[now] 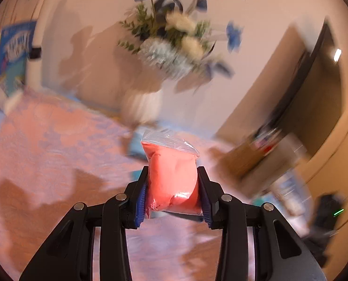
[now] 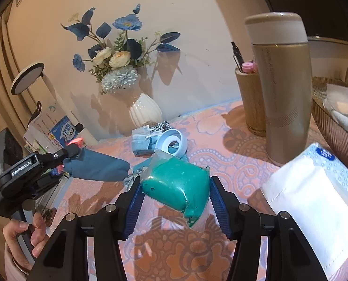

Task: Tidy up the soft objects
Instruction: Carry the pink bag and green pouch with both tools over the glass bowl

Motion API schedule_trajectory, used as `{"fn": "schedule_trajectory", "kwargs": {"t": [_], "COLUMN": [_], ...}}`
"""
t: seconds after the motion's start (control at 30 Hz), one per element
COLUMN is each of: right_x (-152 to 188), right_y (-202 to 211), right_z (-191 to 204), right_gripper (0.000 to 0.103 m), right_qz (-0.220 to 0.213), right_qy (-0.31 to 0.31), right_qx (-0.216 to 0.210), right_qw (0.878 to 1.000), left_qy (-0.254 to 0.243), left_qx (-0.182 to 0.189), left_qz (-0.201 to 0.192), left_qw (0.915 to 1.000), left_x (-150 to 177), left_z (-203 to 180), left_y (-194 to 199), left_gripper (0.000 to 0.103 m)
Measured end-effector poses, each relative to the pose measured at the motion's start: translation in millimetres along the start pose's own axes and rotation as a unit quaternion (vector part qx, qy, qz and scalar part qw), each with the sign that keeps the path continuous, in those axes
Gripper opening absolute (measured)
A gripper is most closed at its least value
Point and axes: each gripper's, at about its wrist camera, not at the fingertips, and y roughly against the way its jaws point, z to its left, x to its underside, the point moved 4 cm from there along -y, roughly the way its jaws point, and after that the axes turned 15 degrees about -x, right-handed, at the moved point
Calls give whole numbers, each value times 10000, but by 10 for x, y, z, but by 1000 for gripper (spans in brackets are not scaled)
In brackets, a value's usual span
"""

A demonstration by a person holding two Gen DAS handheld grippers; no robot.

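Around the white ribbed vase (image 2: 145, 112) you have two bagged lumps of soft clay: one pink bag (image 1: 174, 175) and one green bag (image 2: 177, 190), both in front of it. In front of the vase lies one blue ring-shaped holder (image 2: 171, 143); to its right stand one tall flask (image 2: 284, 89), one wooden cup (image 2: 250, 103) and one tissue pack (image 2: 314, 201).

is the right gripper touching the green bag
Touching. The right wrist view shows the right gripper with both blue pads pressed against the sides of the green bag, which hangs between them above the patterned cloth.
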Motion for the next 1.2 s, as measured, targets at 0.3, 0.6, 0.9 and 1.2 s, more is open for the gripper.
{"fn": "schedule_trajectory", "kwargs": {"t": [0.3,0.6,0.9,1.2], "right_x": [66,177,181,208], "right_y": [-57,-169,-146,-30], "right_z": [-79,-128,-223,-435], "right_gripper": [55,55,55,55], "right_qz": [94,247,219,181], "right_qy": [-142,-179,-301,-499], "right_qx": [-37,-62,23,183], "right_qw": [9998,9995,9993,9984], "left_qy": [167,98,-840,-1407], "left_qx": [812,784,836,53], "left_qz": [73,261,1035,1144], "left_qw": [9965,9965,9875,9834], "left_x": [24,152,541,866], "left_z": [52,39,-440,-760], "left_y": [36,-132,-487,-783], "left_gripper": [36,33,50,45]}}
